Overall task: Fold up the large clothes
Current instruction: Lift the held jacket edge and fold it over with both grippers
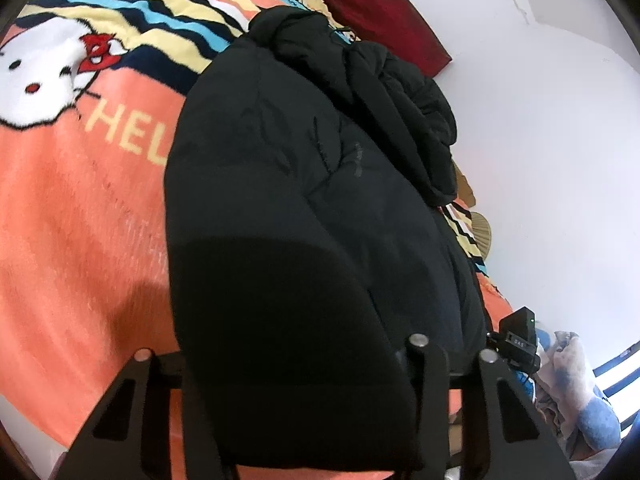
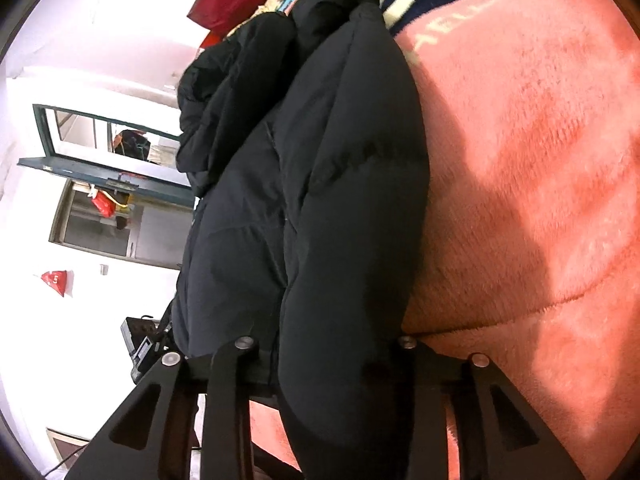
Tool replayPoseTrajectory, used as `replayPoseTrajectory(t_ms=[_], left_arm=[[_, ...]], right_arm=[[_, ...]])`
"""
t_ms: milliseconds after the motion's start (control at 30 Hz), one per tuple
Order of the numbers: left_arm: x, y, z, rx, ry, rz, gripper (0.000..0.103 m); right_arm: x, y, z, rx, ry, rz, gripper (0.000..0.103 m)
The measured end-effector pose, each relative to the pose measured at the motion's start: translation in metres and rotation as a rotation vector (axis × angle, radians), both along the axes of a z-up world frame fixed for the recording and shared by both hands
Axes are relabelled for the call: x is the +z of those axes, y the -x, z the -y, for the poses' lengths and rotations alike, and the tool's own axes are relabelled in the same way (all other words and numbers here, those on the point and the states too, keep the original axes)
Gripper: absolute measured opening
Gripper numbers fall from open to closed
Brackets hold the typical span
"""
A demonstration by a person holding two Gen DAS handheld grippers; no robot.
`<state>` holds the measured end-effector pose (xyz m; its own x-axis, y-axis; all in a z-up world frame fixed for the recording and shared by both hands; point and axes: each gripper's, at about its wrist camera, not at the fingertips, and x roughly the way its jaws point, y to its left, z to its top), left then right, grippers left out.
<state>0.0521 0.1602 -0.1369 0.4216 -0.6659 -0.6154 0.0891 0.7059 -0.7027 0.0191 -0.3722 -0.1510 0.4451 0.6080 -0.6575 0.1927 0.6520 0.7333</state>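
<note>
On the orange cartoon blanket [image 1: 80, 220] we see the black puffer jacket [image 1: 300, 184] lying lengthwise, hood far. Our left gripper [image 1: 280, 360] and right gripper [image 2: 324, 344] each pinch its near hem.

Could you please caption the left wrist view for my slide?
Left gripper closed on the near end of a black puffer jacket lying on an orange cartoon blanket.

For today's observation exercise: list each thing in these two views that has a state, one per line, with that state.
Jacket: folded lengthwise, lying on the blanket, near end between both grippers' jaws.
Blanket: spread flat under the jacket.
Left gripper: shut on the jacket.
Right gripper: shut on the jacket.
Window: open.
</note>
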Motion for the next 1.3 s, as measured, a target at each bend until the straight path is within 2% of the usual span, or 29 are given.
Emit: replayPoseTrajectory(t_ms=[100,200,233,367,567,667,867,1067,1300], left_arm=[[0.003,0.000,0.002,0.004,-0.012,0.006,0.034],[0.011,0.000,0.005,-0.004,-0.028,0.021,0.026],[0.014,0.000,0.006,-0.008,-0.032,0.028,0.024],[0.033,-0.003,0.004,-0.020,0.000,0.071,0.019],[0.082,-0.023,-0.002,-0.020,0.120,0.156,0.018],[0.107,-0.041,-0.005,0.002,0.221,0.191,0.018],[0.137,-0.088,-0.002,0.027,0.351,0.211,0.018],[0.159,-0.141,0.006,0.037,0.348,0.206,0.018],[0.164,-0.218,0.012,0.093,0.308,0.163,0.018]], right_arm=[[0.000,-0.001,-0.002,0.011,0.024,0.001,0.035],[0.003,-0.001,-0.005,0.022,0.039,0.023,0.026],[0.007,0.000,-0.005,0.025,0.033,0.040,0.021],[0.021,0.001,0.000,0.021,-0.012,0.123,0.018],[0.054,-0.011,0.016,-0.015,-0.120,0.255,0.018],[0.074,-0.024,0.026,-0.042,-0.184,0.318,0.018],[0.101,-0.062,0.049,-0.092,-0.323,0.404,0.018],[0.111,-0.113,0.061,-0.158,-0.406,0.408,0.018],[0.115,-0.179,0.065,-0.249,-0.424,0.392,0.021]])
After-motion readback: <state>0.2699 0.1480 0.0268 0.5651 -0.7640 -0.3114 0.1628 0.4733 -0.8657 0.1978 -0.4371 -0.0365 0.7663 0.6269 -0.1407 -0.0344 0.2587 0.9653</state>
